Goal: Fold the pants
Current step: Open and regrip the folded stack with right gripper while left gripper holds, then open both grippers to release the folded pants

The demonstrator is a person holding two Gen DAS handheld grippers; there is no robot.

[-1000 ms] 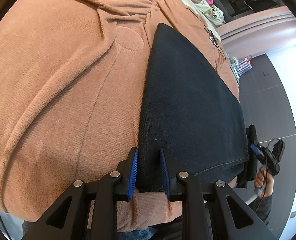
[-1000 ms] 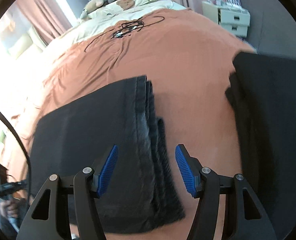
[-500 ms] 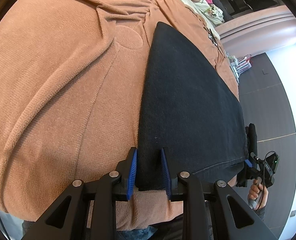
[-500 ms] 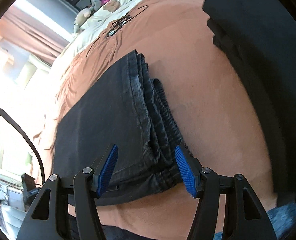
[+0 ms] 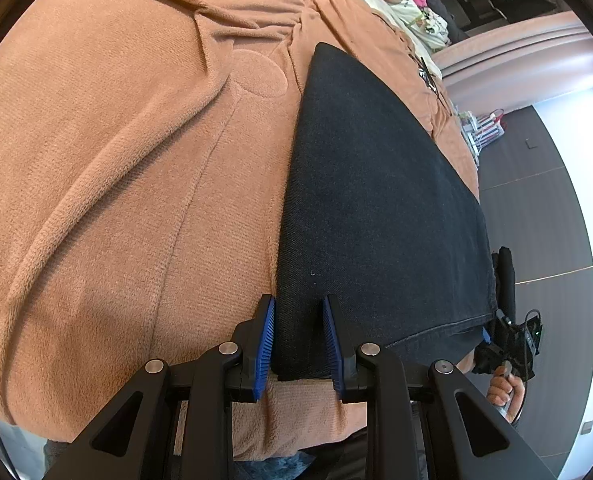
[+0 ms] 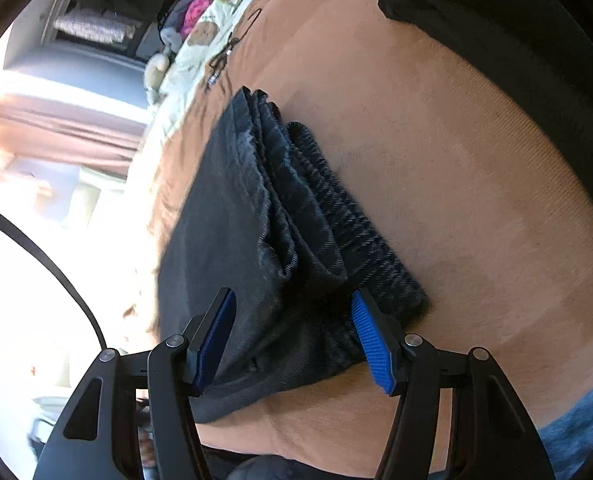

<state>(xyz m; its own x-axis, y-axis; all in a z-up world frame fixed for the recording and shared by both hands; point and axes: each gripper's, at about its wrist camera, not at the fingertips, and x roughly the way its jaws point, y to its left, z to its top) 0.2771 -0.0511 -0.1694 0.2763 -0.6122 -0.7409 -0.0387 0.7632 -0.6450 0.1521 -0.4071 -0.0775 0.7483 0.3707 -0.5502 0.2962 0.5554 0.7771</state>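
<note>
Black pants (image 5: 376, 200) lie folded flat on a brown blanket (image 5: 116, 180). My left gripper (image 5: 298, 340) is shut on their near corner, and dark cloth fills the gap between its blue pads (image 5: 264, 340). In the right wrist view the same pants (image 6: 256, 240) show their stacked layers and ribbed waistband. My right gripper (image 6: 292, 336) is open, low over that end, with the folded edge lying between its spread fingers. The left wrist view also catches the right gripper (image 5: 508, 340) and the hand (image 5: 504, 392) holding it, at the pants' far corner.
A second dark garment (image 6: 496, 20) lies on the blanket at the upper right of the right wrist view. A black cable (image 6: 224, 52) and a printed pillow (image 6: 204, 36) sit further up the bed. The bed's near edge (image 5: 296, 432) runs just under my left gripper, with grey floor (image 5: 556, 240) to the right.
My right gripper has dropped, rolled and closed in on the waistband end, which now lies between its fingers. The left gripper and the corner it holds have stayed still.
</note>
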